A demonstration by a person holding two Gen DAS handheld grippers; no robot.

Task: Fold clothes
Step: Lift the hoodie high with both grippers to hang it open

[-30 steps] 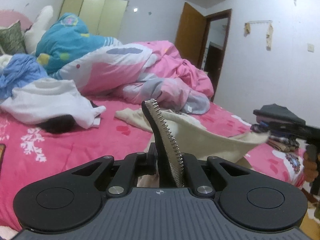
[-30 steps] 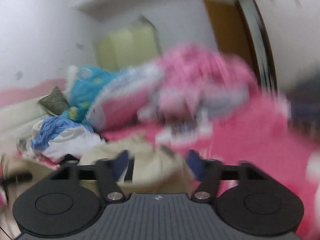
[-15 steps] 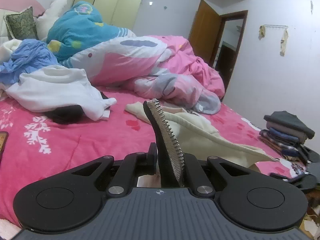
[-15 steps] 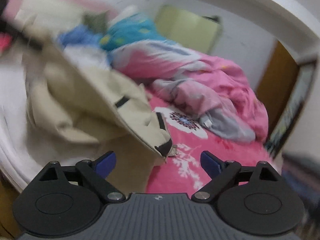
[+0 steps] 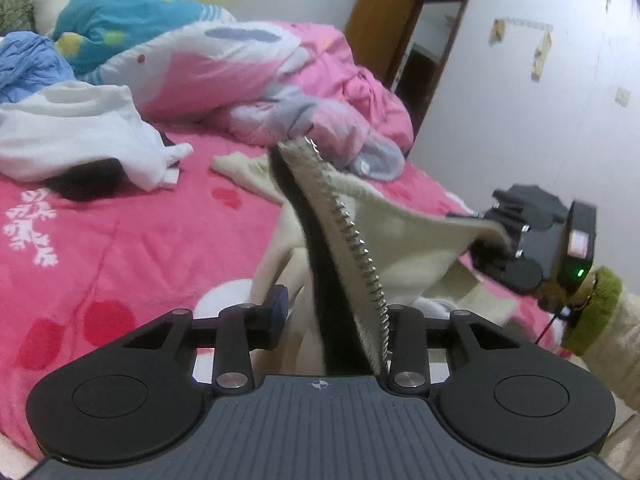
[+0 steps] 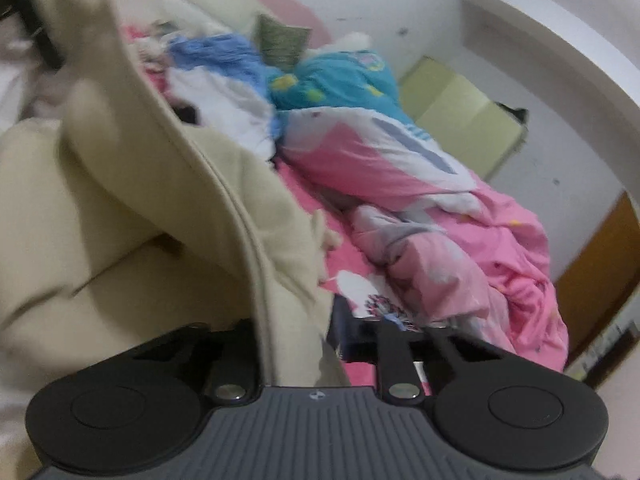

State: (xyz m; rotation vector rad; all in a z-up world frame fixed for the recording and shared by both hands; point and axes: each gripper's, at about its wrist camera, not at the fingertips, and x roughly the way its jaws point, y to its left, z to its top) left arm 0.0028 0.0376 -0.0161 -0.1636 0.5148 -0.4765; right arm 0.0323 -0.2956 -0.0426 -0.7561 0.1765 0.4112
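Note:
A cream jacket with a metal zipper edge and dark lining hangs over the pink bed. My left gripper is shut on the zipper edge, which rises between its fingers. In the left wrist view my right gripper is off to the right, holding the jacket's far corner so the cloth spans between the two. In the right wrist view the cream jacket fills the left side. It runs down between the fingers of my right gripper, hiding the left finger.
A white garment over something black, a blue garment and a bunched pink quilt lie further back on the bed. A brown door stands open behind. A green cuff of the person's sleeve shows at the right.
My right gripper stood open half a second ago and has now shut on the jacket's edge. It has come into the left wrist view, drawing the cloth out to the right.

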